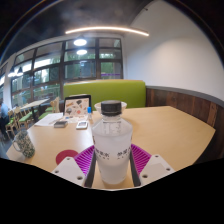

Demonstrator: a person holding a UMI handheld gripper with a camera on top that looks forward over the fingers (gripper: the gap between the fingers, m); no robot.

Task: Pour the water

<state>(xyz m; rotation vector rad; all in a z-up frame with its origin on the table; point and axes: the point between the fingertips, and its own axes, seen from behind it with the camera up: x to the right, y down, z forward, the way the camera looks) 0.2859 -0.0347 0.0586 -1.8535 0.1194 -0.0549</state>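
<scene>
A clear plastic bottle [110, 145] with a dark cap and a white label stands upright between my fingers. My gripper [111, 168] is shut on the bottle, its magenta pads [84, 158] pressing on both sides of the lower body. A red cup [66, 157] sits on the wooden table [170, 130] just left of the left finger.
A laptop [76, 104] and papers [50, 119] lie at the table's far side, with a green sofa [105, 94] behind. A patterned glass [24, 142] stands at the left. A white bowl [110, 104] is beyond the bottle. Large windows lie beyond.
</scene>
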